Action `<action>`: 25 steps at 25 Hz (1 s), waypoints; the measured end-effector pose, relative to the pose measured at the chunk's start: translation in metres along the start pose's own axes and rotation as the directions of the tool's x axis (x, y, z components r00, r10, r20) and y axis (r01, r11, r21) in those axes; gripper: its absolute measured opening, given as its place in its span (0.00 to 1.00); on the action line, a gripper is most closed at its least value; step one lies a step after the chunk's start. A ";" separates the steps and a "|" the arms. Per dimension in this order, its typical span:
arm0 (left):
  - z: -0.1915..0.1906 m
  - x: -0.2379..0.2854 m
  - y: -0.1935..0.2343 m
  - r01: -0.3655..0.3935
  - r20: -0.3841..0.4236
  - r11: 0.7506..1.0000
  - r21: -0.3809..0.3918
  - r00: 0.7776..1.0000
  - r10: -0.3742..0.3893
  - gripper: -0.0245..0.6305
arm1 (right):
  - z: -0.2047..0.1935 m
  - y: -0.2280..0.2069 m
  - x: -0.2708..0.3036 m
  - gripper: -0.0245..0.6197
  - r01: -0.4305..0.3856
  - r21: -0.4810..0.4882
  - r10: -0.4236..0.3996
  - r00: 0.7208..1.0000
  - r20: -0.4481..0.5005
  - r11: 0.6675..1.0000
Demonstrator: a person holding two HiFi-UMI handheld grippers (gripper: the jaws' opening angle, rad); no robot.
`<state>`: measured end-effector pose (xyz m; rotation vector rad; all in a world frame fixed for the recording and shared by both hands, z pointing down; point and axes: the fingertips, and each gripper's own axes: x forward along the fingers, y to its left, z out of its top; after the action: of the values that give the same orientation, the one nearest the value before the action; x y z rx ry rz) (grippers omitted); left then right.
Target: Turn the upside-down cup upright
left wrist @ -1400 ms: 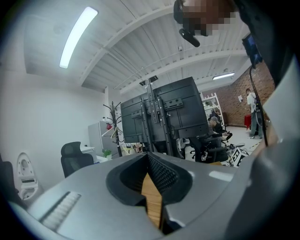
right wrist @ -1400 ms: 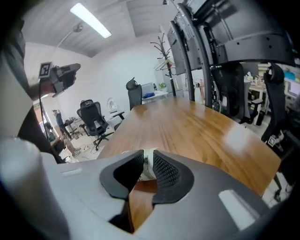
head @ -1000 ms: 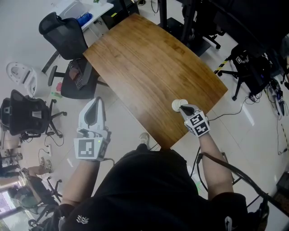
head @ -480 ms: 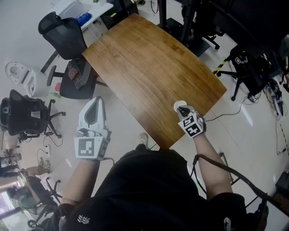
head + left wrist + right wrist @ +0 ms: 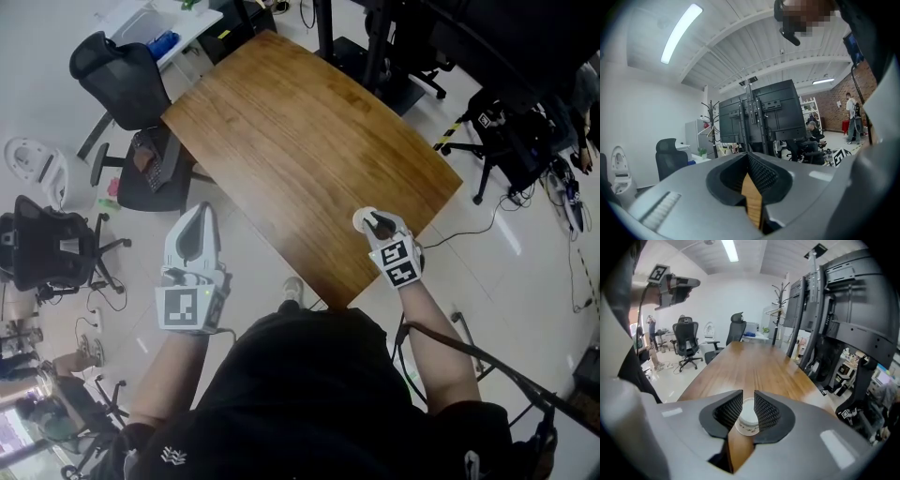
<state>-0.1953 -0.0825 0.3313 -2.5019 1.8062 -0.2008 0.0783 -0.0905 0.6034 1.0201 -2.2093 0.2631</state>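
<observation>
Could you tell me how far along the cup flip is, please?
Done: the right gripper sits at the cup. In hand: its jaws are opening round the cup, not pressing it. Left: the cup seems base-up on the table, so gripping and turning remain.

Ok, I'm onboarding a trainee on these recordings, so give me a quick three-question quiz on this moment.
1. Multiple choice: where on the table is the cup? A) the far corner B) the middle C) the near edge, by the person.
2. True or false: the left hand-held gripper is off the table, over the floor.
3. What shows between the jaws of the right hand-held gripper?
Key: 1 C. 2 True; its jaws are together and empty. 3 The cup; those jaws are opening.
</observation>
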 end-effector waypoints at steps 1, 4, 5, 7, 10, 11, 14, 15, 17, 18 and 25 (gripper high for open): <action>0.000 0.001 -0.002 0.005 0.002 1.000 0.001 1.000 -0.005 0.04 | 0.000 -0.008 -0.001 0.17 0.019 0.040 -0.020 1.000 0.011 0.999; 0.002 0.002 0.003 -0.005 -0.003 1.000 -0.002 1.000 0.005 0.04 | -0.012 -0.031 0.003 0.29 0.046 0.199 -0.047 0.999 -0.002 0.979; 0.004 0.002 0.007 -0.013 -0.001 1.000 0.001 1.000 0.013 0.04 | -0.016 -0.037 0.005 0.29 0.050 0.255 -0.050 0.999 -0.009 0.966; 0.008 0.001 0.015 -0.027 0.006 1.000 0.012 1.000 0.027 0.04 | -0.024 -0.045 0.008 0.28 0.060 0.349 -0.058 0.998 -0.017 0.935; 0.011 -0.002 0.027 -0.044 0.002 0.999 0.017 0.999 0.044 0.04 | -0.033 -0.049 0.013 0.19 0.054 0.465 -0.051 0.999 -0.018 0.884; 0.011 -0.003 0.032 -0.054 -0.003 0.998 0.015 0.999 0.054 0.04 | -0.036 -0.050 0.014 0.16 0.050 0.496 -0.047 0.999 -0.018 0.867; 0.011 -0.006 0.046 -0.081 -0.008 0.997 0.014 0.997 0.081 0.04 | -0.042 -0.050 0.018 0.12 0.037 0.556 -0.040 0.999 -0.008 0.831; 0.011 -0.007 0.048 -0.086 -0.007 0.996 0.018 0.996 0.086 0.04 | -0.043 -0.050 0.018 0.12 0.032 0.569 -0.040 0.999 0.001 0.822; 0.011 -0.008 0.051 -0.091 -0.004 0.996 0.022 0.996 0.091 0.04 | -0.043 -0.051 0.018 0.12 0.014 0.597 -0.035 0.999 0.024 0.802; 0.011 -0.007 0.051 -0.091 -0.002 0.996 0.022 0.996 0.091 0.04 | -0.043 -0.051 0.018 0.12 0.002 0.613 -0.031 0.999 0.037 0.790; 0.010 -0.004 0.043 -0.074 -0.005 0.997 0.007 0.997 0.074 0.04 | -0.038 -0.052 0.017 0.10 -0.053 0.659 -0.013 0.995 0.095 0.750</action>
<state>-0.2354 -0.0922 0.3157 -2.4273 1.8922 -0.2107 0.1271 -0.1188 0.6376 1.3928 -2.2485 1.0973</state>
